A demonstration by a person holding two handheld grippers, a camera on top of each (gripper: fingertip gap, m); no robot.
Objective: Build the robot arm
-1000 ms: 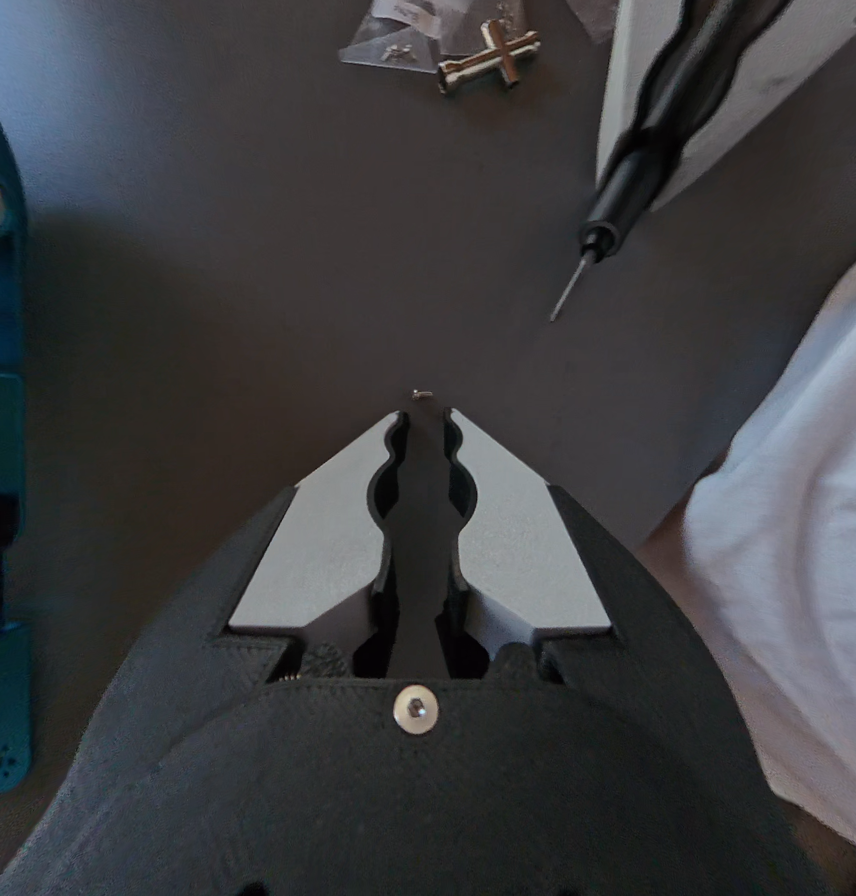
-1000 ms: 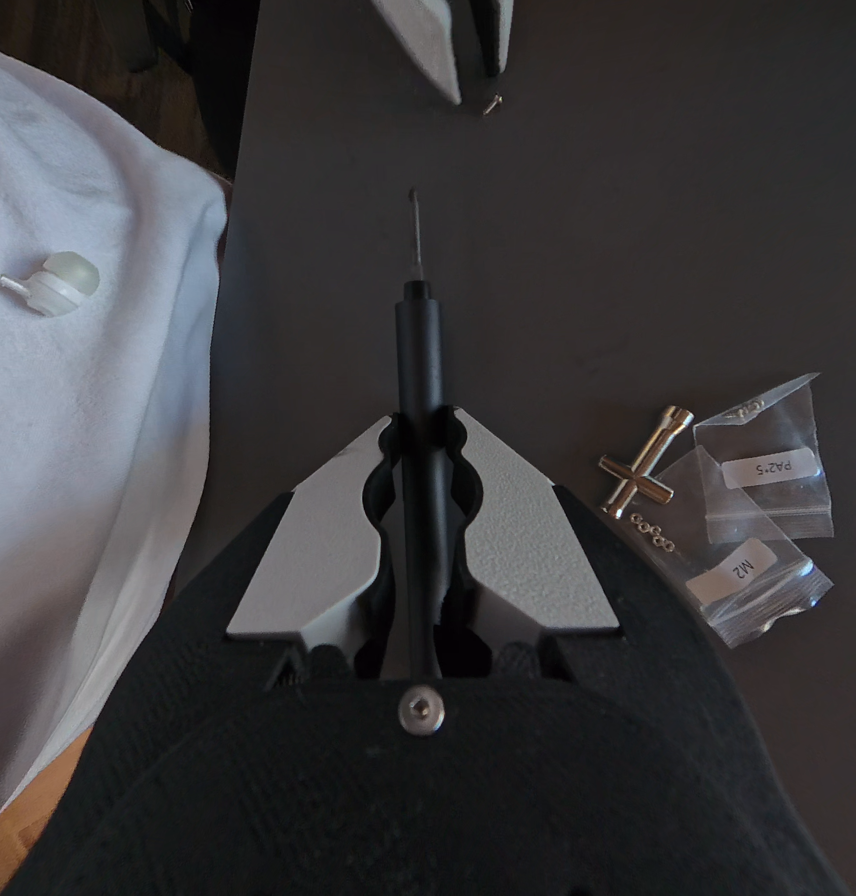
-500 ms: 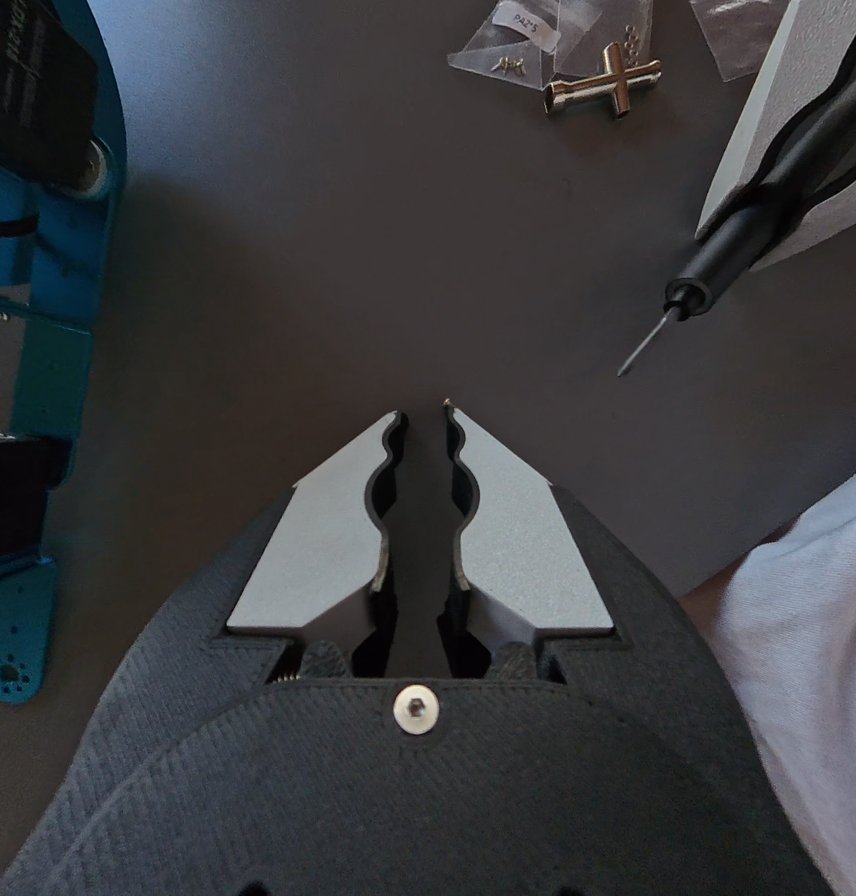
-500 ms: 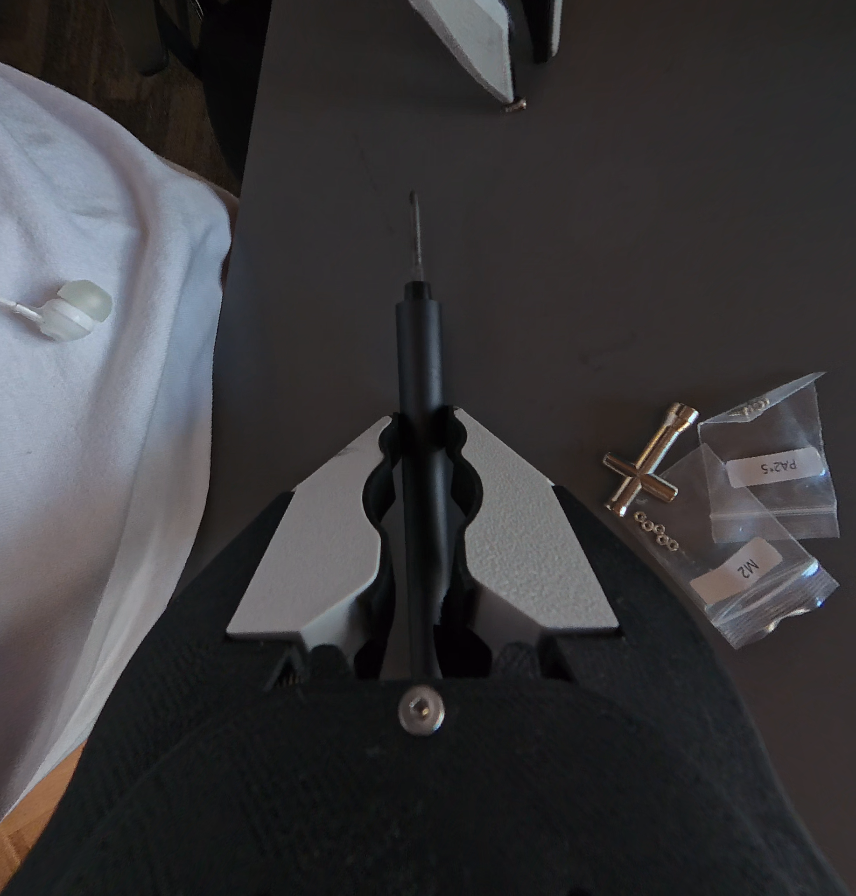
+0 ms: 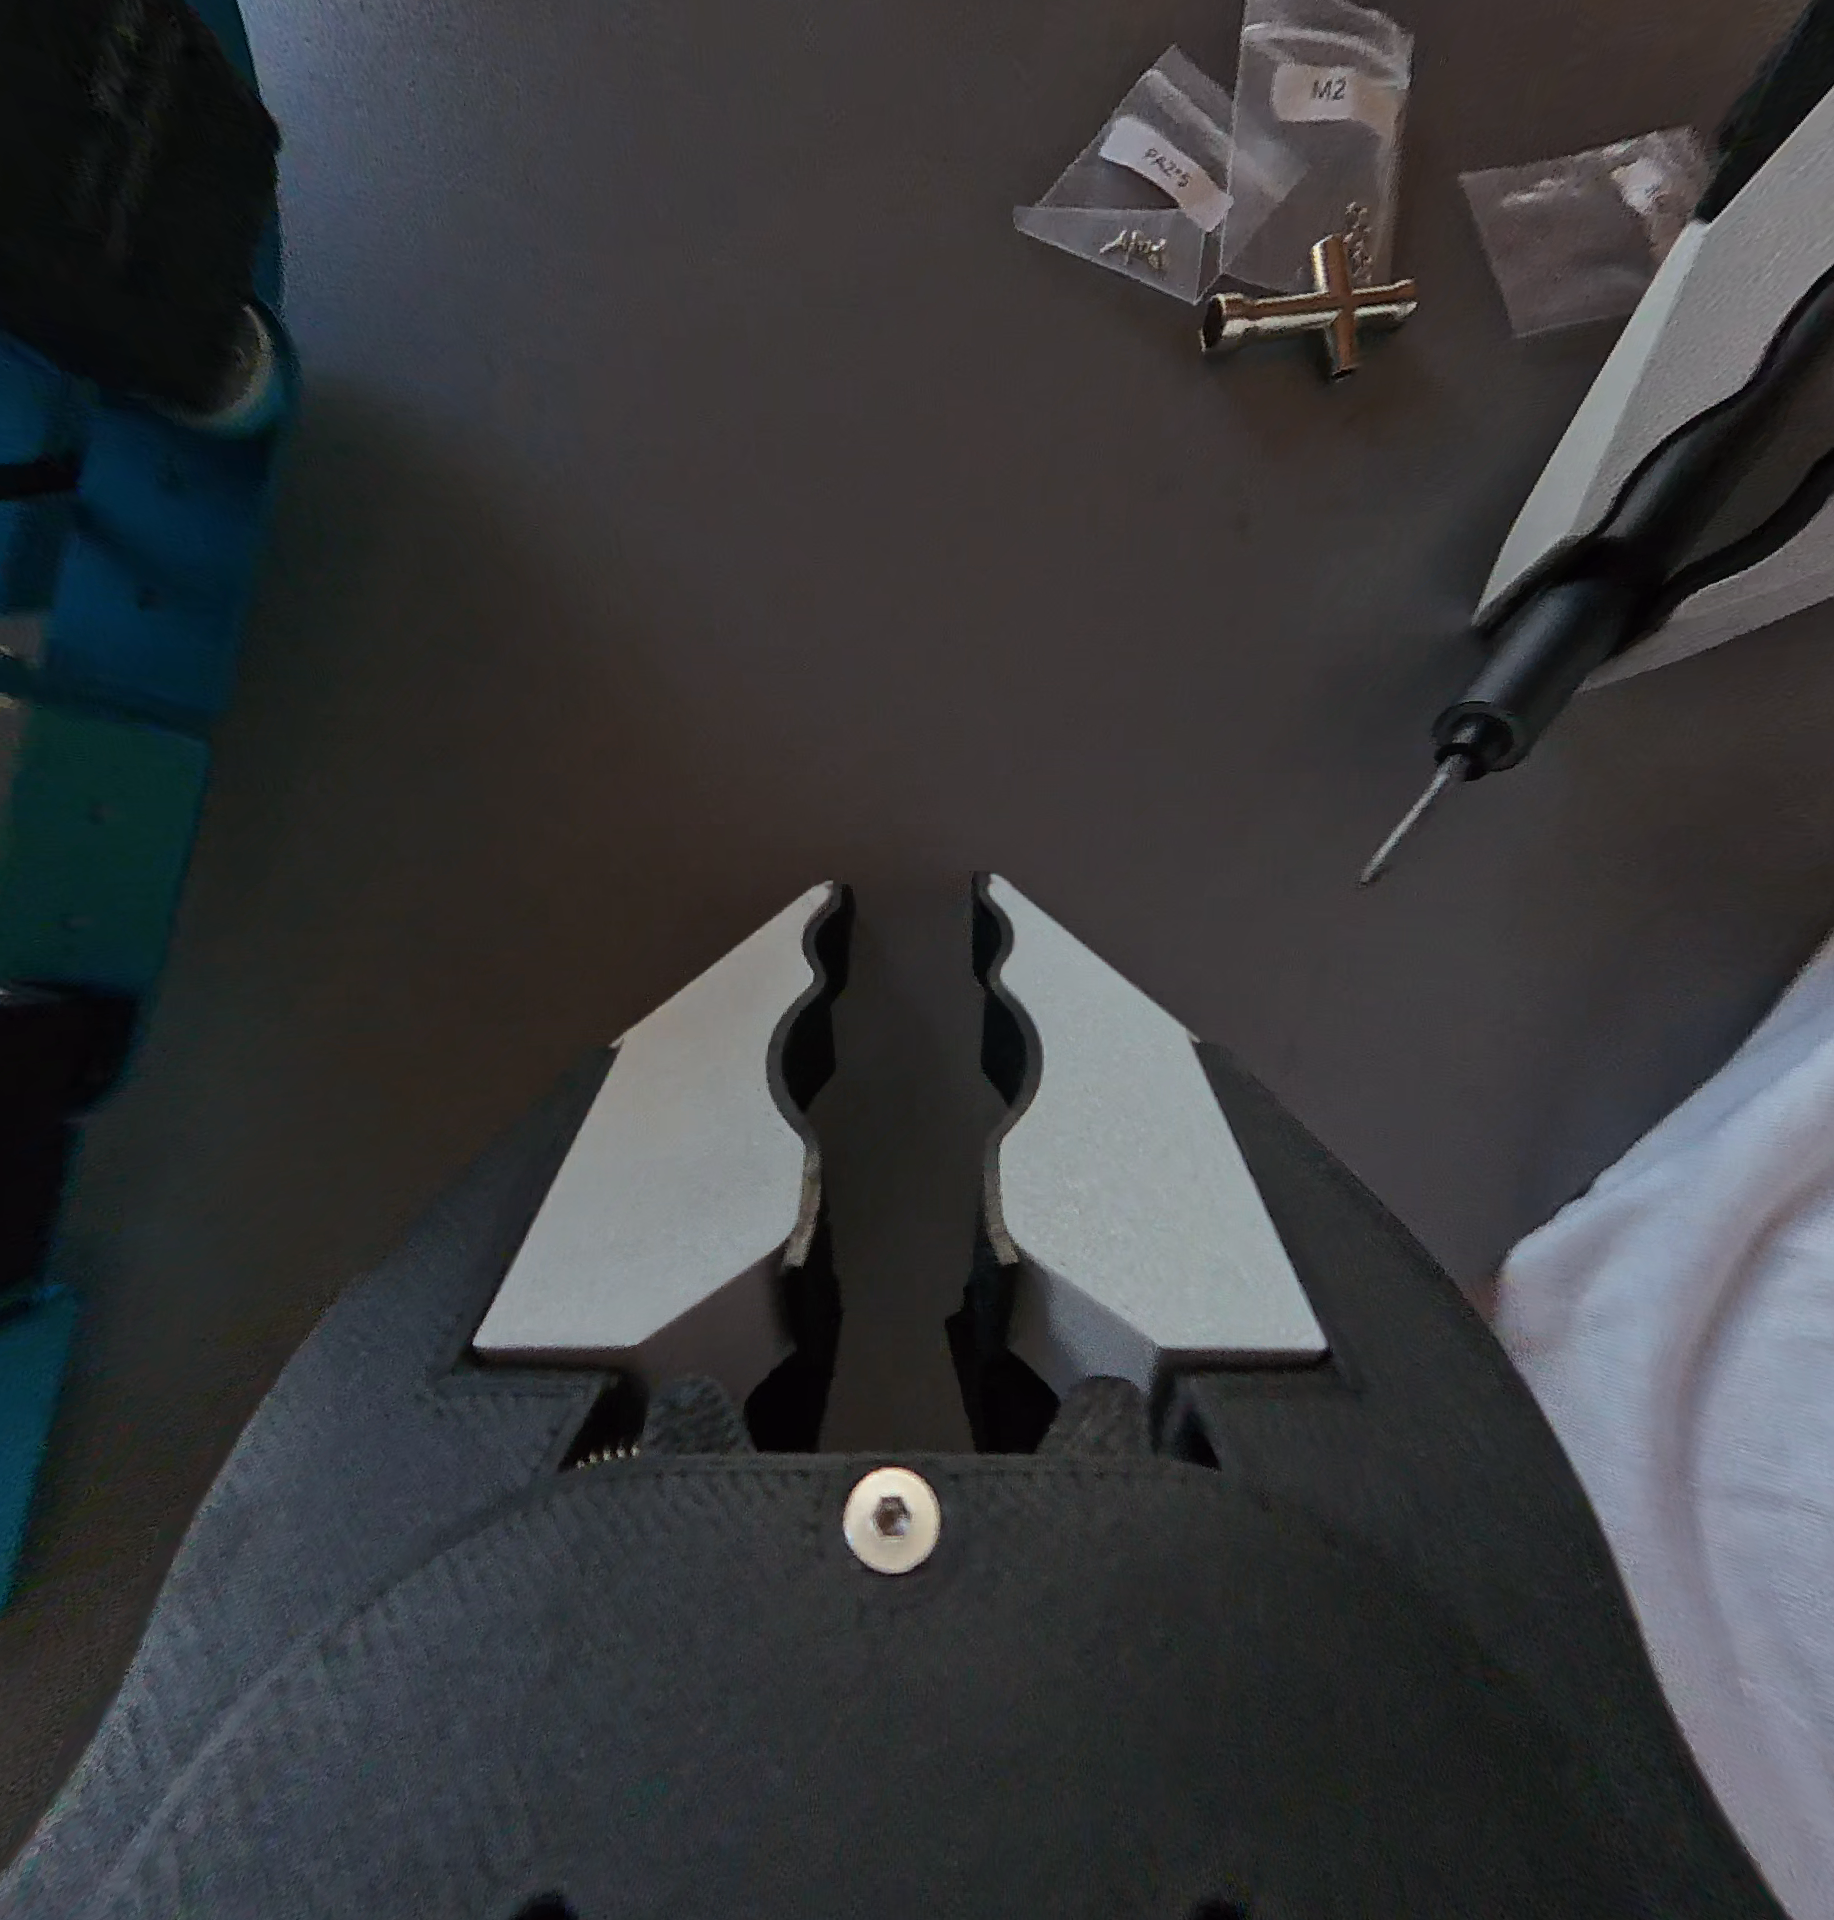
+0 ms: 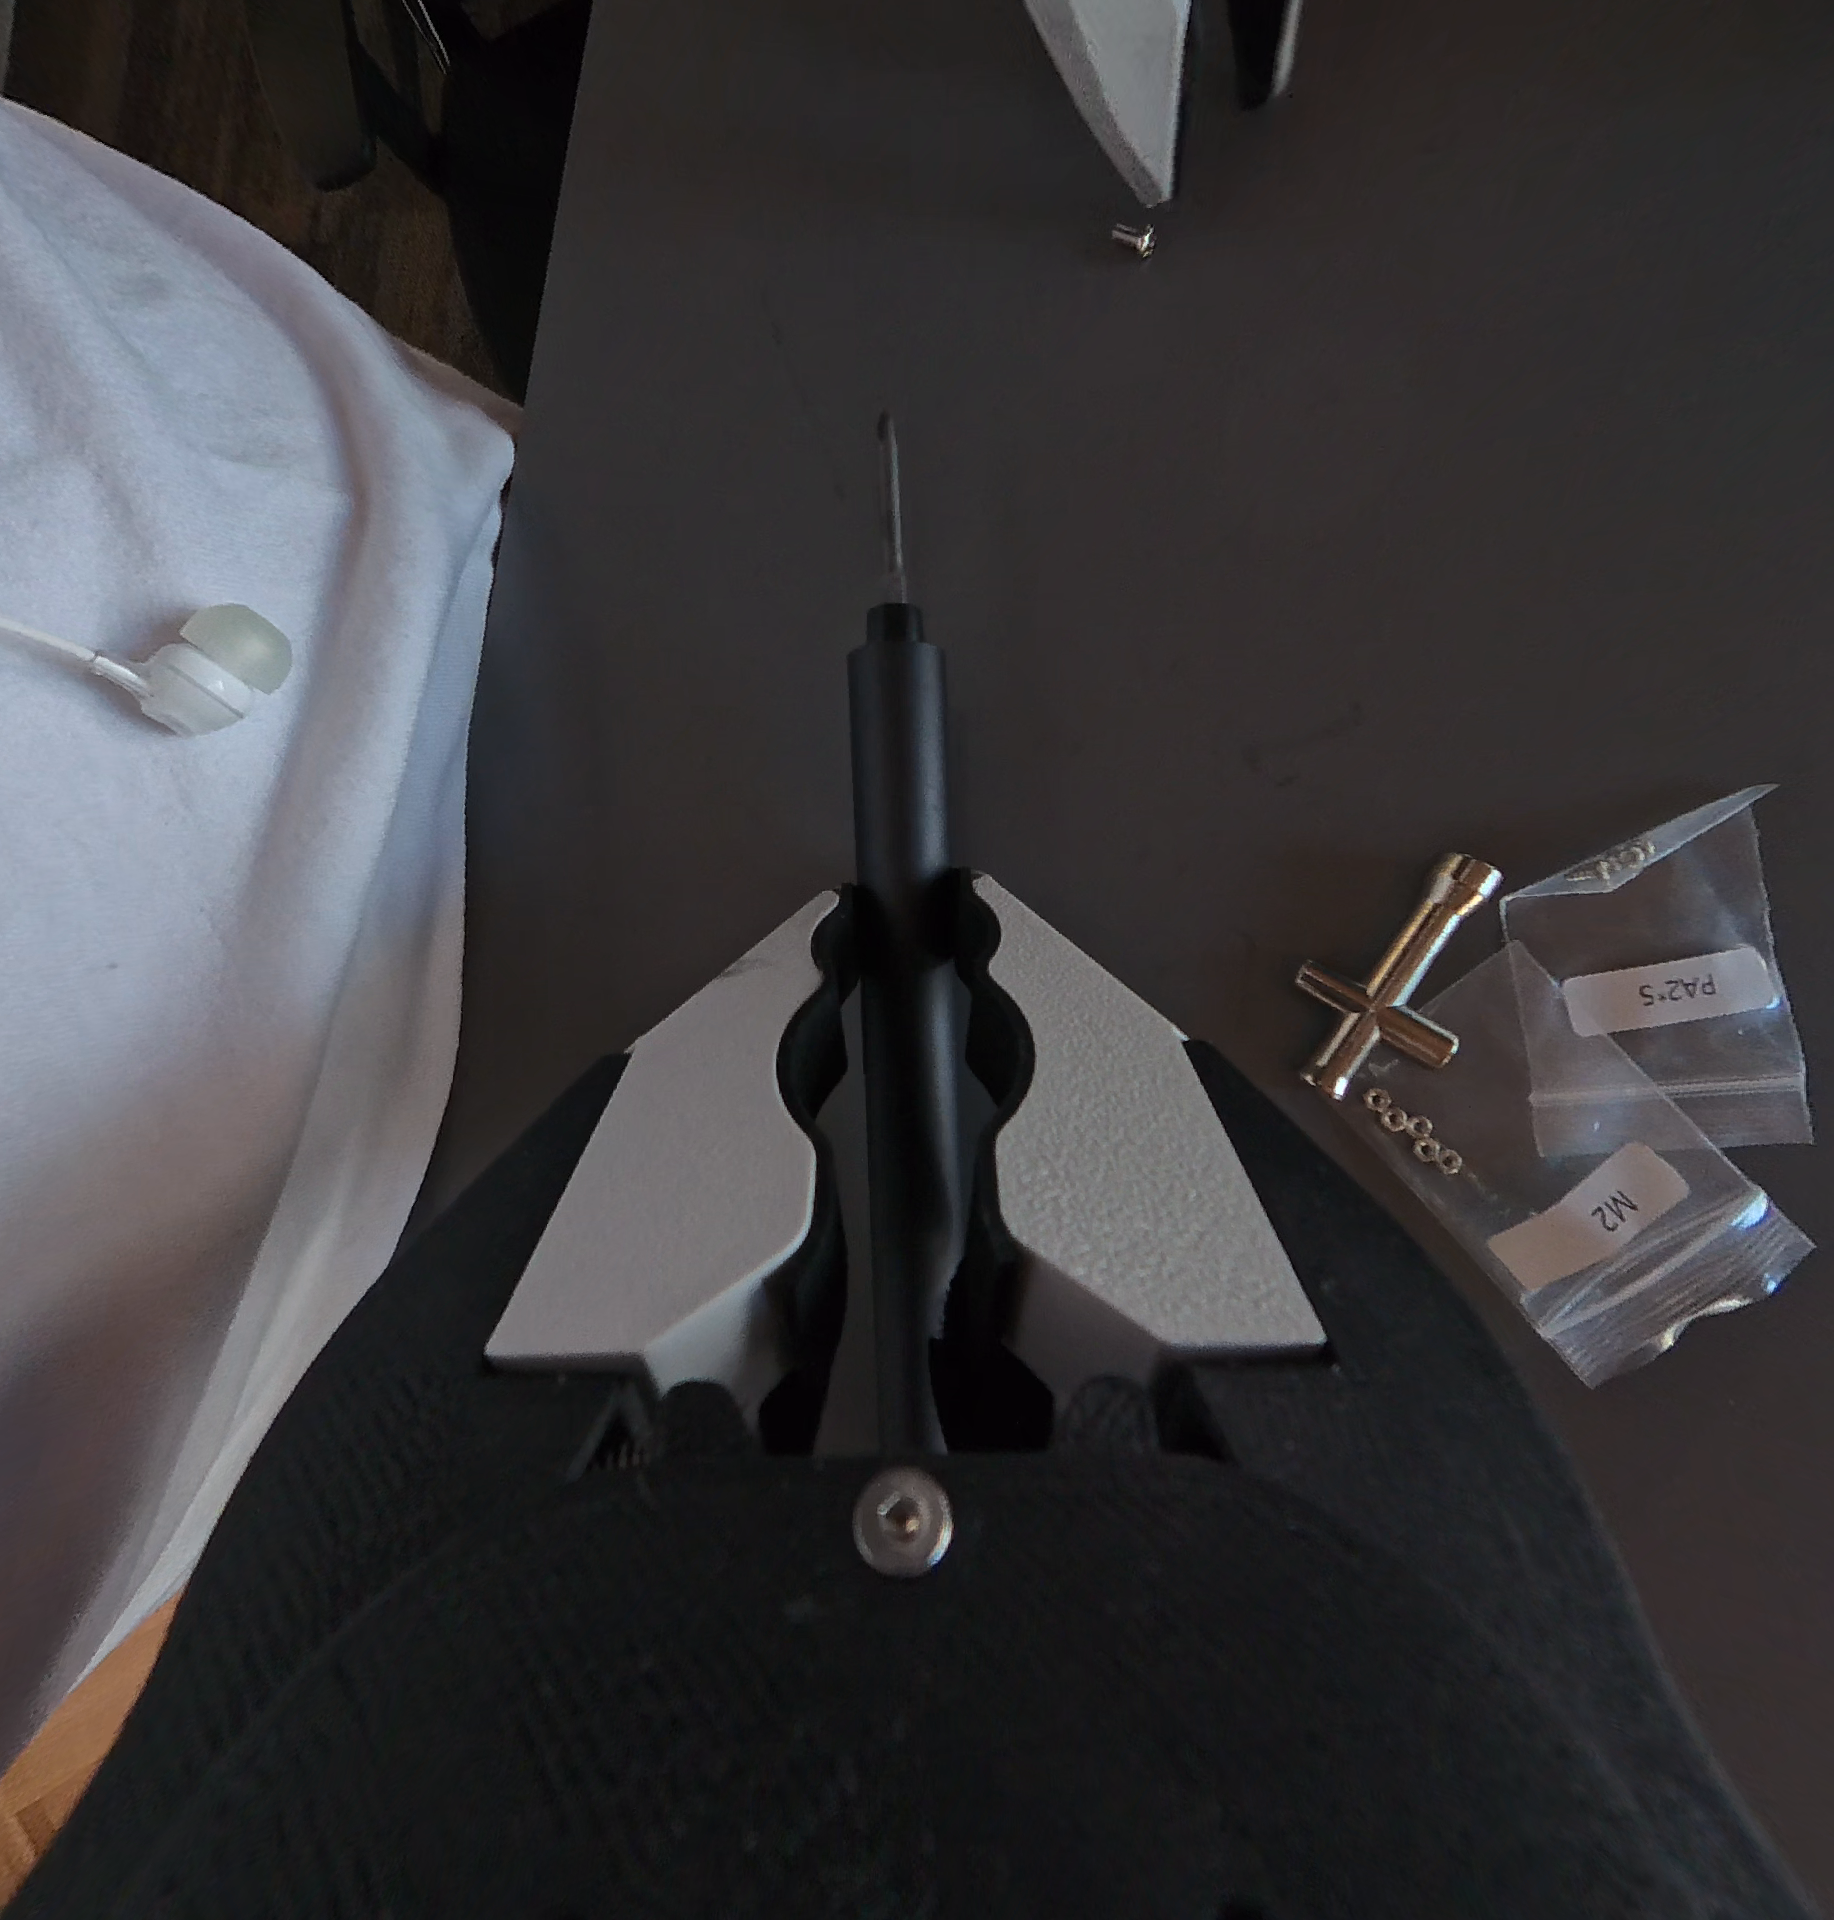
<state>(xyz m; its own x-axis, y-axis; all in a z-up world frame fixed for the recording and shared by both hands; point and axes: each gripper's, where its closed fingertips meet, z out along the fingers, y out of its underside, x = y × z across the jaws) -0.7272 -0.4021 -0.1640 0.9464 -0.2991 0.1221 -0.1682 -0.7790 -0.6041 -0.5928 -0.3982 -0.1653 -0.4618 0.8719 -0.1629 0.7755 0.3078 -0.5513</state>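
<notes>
1. Dark grey table [image 5: 684, 520] fills both of my views. The left hand-held gripper [image 5: 911, 894] hangs over it with its jaws parted and nothing between them.
2. The right hand-held gripper [image 6: 902, 894] is clamped on a black screwdriver [image 6: 897, 748]. The handle runs straight along the groove between the fingers and the thin bit points to 12 o'clock, clear of the table as far as I can tell.
3. In my right view a small silver screw [image 6: 1134, 238] lies on the table at 1 o'clock, just beside the left gripper's fingertip. I cannot tell whether they touch. The bit tip is well apart from it.
4. A metal cross wrench [image 5: 1318, 312] and clear plastic bags [image 5: 1308, 135] of small parts sit at 1 o'clock in the left view, near each other.
5. A blue metal bracket [image 5: 92, 582] lies at 9 o'clock in that view.
6. A white cloth [image 6: 165, 831] with an earbud [image 6: 222, 670] on it is at 9 o'clock in the right view.
</notes>
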